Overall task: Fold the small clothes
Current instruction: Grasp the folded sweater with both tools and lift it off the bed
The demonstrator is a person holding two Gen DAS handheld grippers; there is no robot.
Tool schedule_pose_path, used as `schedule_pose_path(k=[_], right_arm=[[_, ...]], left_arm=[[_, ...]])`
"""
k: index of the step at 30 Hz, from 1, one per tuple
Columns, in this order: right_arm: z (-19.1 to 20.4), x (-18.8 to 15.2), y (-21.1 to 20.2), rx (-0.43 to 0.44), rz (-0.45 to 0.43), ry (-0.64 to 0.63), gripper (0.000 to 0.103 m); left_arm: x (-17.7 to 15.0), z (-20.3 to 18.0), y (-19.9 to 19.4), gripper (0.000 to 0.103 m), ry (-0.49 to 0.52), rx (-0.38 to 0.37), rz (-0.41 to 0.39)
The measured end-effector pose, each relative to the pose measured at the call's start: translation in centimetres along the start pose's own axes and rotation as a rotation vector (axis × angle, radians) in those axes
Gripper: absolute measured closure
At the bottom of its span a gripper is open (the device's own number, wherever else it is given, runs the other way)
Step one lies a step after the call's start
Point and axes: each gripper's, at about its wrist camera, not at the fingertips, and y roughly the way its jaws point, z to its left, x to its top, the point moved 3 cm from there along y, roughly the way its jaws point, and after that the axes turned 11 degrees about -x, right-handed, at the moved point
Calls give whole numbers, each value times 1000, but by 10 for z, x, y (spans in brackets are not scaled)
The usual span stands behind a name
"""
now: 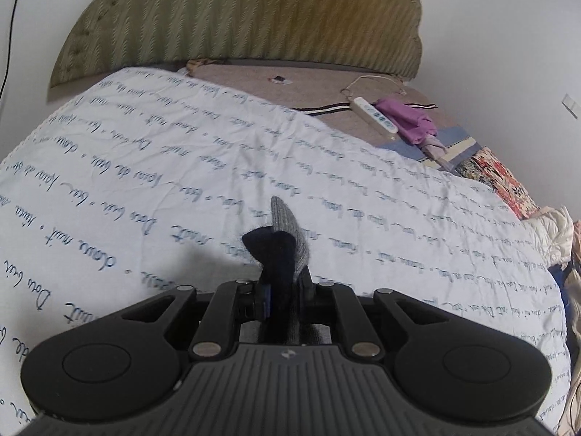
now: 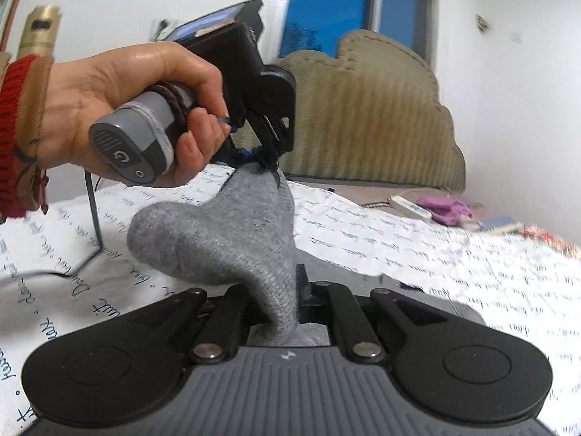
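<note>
Grey sock (image 2: 218, 239) hangs above bed, clamped between left claw (image 2: 267, 167) and right claw (image 2: 287, 312). White script-printed quilt (image 1: 181, 167) on bed, olive headboard (image 1: 254, 18), white walls.

sock (image 2: 214, 239) | grey knit, dark navy end | stretched in air above bed, sagging mid-length

walls (image 1: 508, 36) white | headboard (image 1: 236, 18) olive, padded | window (image 2: 326, 11) blue

Soft even daylight, mild motion blur, strong fisheye bending and dark corners.
</note>
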Motion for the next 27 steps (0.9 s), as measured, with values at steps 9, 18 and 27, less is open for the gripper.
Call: schedule_pose_path(k=[9, 18, 27], right_arm=[[-51, -14, -12, -17, 53, 151, 97], [-100, -37, -20, -35, 118, 305, 97], [-139, -65, -21, -38, 196, 455, 97]], left_arm=[[-16, -73, 14, 90, 97, -7, 12], [-43, -140, 45, 90, 205, -30, 61], [-72, -180, 88, 90, 265, -31, 118]])
